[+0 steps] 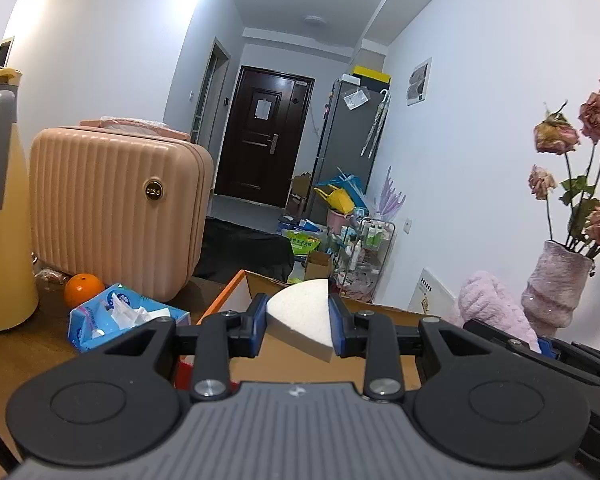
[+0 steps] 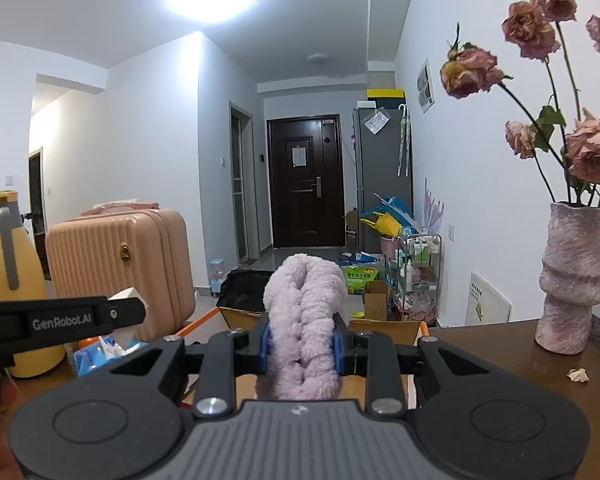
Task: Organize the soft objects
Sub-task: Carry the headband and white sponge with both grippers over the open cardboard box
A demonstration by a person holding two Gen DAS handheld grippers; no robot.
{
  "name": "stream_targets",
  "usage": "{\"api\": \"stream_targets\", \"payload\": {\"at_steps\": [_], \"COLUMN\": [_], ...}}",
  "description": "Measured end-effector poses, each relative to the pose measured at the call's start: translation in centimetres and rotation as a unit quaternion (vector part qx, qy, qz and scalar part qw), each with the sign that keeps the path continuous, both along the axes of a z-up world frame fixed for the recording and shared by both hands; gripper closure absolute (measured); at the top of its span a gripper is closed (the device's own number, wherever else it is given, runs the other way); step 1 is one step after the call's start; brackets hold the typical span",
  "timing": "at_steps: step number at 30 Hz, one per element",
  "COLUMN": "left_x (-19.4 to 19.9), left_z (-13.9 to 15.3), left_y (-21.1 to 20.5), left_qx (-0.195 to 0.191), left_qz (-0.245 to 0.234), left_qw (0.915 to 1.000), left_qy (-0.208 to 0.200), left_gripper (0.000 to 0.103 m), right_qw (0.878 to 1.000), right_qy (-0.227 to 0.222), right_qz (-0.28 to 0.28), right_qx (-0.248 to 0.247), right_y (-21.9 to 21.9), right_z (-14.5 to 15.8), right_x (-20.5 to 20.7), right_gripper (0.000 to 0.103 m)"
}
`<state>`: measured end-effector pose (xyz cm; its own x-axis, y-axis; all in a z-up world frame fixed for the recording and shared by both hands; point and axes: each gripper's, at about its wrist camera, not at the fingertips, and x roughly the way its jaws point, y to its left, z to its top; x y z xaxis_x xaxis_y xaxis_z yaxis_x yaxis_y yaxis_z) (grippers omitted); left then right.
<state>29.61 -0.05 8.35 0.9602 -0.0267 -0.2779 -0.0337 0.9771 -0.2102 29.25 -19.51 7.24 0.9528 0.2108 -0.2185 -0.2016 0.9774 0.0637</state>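
Squeezing a white half-round foam sponge (image 1: 300,316), the left gripper (image 1: 298,326) hovers over the open cardboard box (image 1: 236,300) on the counter; the right gripper (image 2: 300,340) clamps a fluffy lilac plush cloth (image 2: 304,312). Releasing early could bounce the light sponge off the rim, and trailing cloth may snag the fingers.

Left tongs (image 1: 298,322) and right tongs (image 2: 302,344) both clamped tight, held side by side, seemingly tipped slightly downward.

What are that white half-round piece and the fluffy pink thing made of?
The white half-round piece looks like foam sponge: matte, finely pitted, with clean-cut edges. The fluffy pink thing looks like plush, chenille-type fabric: long soft pile, bulging in folds between the pads. Neither can be confirmed by sight alone.
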Motion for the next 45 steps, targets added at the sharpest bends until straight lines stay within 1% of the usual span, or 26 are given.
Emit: {"api": "stream_targets", "payload": {"at_steps": [7, 13, 21, 27, 35, 40, 45], "left_x": [2.8, 5.0, 8.2, 10.1, 11.2, 11.4, 11.6], "left_z": [-0.5, -1.0, -2.2, -3.5, -5.1, -5.5, -5.9], "left_y": [0.0, 0.2, 0.3, 0.1, -0.4, -0.4, -0.5], "left_qx": [0.009, 0.014, 0.031, 0.041, 0.058, 0.054, 0.05], "left_qz": [0.006, 0.011, 0.018, 0.021, 0.022, 0.017, 0.014], "left_qw": [0.9999, 0.9997, 0.9987, 0.9973, 0.9957, 0.996, 0.9962], "left_qy": [0.009, 0.018, 0.037, 0.058, 0.07, 0.069, 0.071], "left_gripper": [0.071, 0.071, 0.071, 0.071, 0.071, 0.071, 0.071], "right_qw": [1.0, 0.999, 0.996, 0.994, 0.994, 0.995, 0.993], "right_qy": [0.012, 0.031, 0.076, 0.099, 0.098, 0.093, 0.1], "right_qz": [0.001, -0.003, -0.006, -0.012, -0.024, -0.032, -0.035], "right_qx": [-0.011, -0.021, -0.046, -0.049, -0.042, -0.034, -0.043], "right_y": [0.3, 0.6, 1.4, 1.8, 1.9, 2.0, 2.2], "right_z": [-0.3, -0.7, -2.0, -3.4, -5.4, -6.0, -6.7], "right_x": [2.9, 5.5, 8.6, 10.2, 11.0, 11.1, 11.6], "right_gripper": [0.076, 0.076, 0.076, 0.076, 0.076, 0.075, 0.075]}}
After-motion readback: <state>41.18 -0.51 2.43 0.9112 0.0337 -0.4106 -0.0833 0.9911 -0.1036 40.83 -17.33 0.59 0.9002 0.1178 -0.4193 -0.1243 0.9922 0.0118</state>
